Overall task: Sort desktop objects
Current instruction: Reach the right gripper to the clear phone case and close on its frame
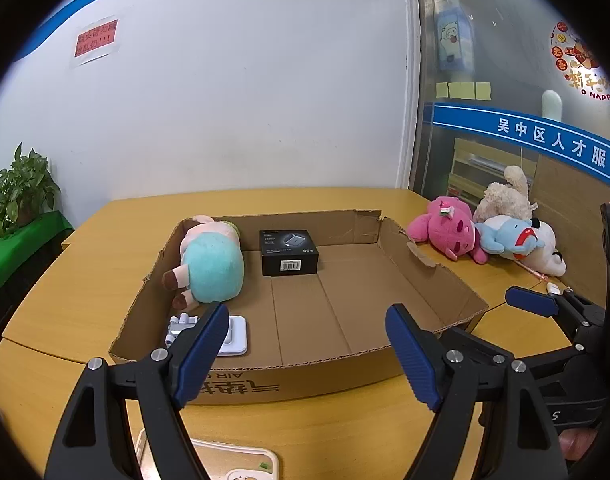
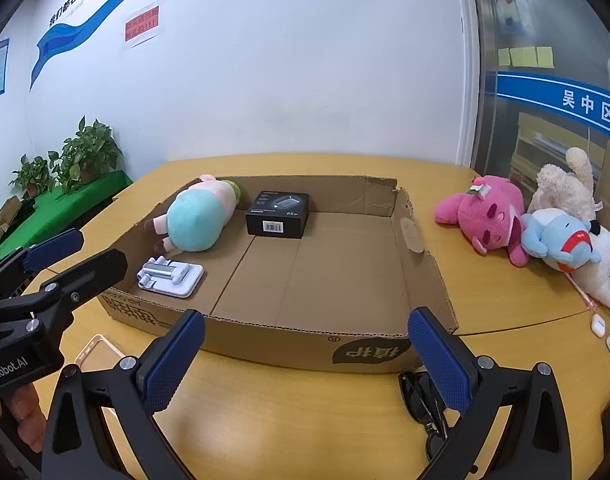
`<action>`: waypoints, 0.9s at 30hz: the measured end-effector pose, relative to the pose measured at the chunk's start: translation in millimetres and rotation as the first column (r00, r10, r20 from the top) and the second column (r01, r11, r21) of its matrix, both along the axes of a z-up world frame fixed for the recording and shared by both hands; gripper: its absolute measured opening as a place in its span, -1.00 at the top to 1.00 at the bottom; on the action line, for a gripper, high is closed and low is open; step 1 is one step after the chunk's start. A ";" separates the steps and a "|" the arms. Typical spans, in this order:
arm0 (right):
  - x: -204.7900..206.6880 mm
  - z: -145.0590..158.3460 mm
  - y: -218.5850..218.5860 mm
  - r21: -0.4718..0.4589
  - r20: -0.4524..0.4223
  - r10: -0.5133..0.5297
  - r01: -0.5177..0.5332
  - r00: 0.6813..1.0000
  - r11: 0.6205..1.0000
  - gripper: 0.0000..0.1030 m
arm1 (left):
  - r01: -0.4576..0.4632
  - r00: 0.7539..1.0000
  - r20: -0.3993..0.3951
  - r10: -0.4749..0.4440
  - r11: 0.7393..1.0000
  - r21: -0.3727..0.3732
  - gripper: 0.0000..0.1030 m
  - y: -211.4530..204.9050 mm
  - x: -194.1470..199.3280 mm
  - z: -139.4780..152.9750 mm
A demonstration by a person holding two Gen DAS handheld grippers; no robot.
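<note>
A shallow cardboard box point(image 1: 305, 380) point(image 2: 285, 340) lies on the yellow table. Inside it are a teal and pink plush pig point(image 1: 211, 268) point(image 2: 197, 216), a black charger box point(image 1: 289, 252) point(image 2: 278, 214) and a white phone stand point(image 2: 171, 276) point(image 1: 235, 334). My left gripper point(image 1: 307, 356) point(image 2: 81, 258) hovers open over the box's near left corner, with nothing between its fingers. My right gripper point(image 2: 305, 360) point(image 1: 569, 272) stands open before the box's front wall, also holding nothing. Black sunglasses point(image 2: 425, 408) lie on the table under its right finger.
Right of the box lie a pink plush point(image 1: 449, 232) point(image 2: 489, 212), a blue plush point(image 1: 509, 236) point(image 2: 557, 236), a white plush point(image 2: 601, 272) and a cream plush point(image 2: 565, 188). A clear phone case point(image 1: 233, 460) point(image 2: 97, 348) and white earbuds case point(image 2: 597, 326) sit near the front edge. Potted plants point(image 2: 85, 152) stand at the left.
</note>
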State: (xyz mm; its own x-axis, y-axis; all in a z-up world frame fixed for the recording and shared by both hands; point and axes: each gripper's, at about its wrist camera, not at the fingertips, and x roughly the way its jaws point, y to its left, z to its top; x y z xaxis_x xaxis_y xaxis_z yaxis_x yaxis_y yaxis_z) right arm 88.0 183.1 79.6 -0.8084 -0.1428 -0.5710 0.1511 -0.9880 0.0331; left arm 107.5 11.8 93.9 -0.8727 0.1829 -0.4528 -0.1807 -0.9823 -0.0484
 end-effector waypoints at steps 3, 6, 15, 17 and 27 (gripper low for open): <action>-0.5 -4.7 -1.2 -0.012 0.017 0.018 -0.018 1.000 1.000 -1.00 | -0.003 1.000 0.021 0.003 1.000 0.006 -0.57 -10.3 1.3 -4.6; 0.0 -16.0 -5.8 -0.041 0.058 0.068 -0.066 0.996 0.997 -1.00 | -0.001 0.998 0.067 0.001 1.000 0.009 -0.57 -30.1 4.8 -16.7; -3.0 -76.5 -78.3 -0.128 0.231 0.297 -0.274 0.927 0.953 -0.99 | -0.093 0.957 0.274 0.094 0.996 -0.017 -0.55 -108.5 8.2 -76.9; -2.4 -88.7 -99.9 -0.149 0.259 0.365 -0.336 0.894 0.930 -0.96 | -0.095 0.949 0.299 0.096 0.995 -0.019 -0.54 -116.4 7.1 -86.3; 1.3 -126.9 -149.5 -0.068 0.328 0.403 -0.404 0.854 0.912 0.08 | -0.152 0.869 0.478 0.125 0.988 0.017 0.45 -143.9 -10.7 -131.9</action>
State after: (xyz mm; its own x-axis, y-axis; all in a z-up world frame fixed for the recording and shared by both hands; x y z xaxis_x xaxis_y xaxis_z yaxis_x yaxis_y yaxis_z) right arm 89.2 33.7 -47.3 -0.4462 -0.4133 -0.7938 0.5177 -0.8427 0.1478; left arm 96.8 -132.1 -38.0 -0.5733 0.1109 -0.8118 0.0145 -0.9893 -0.1453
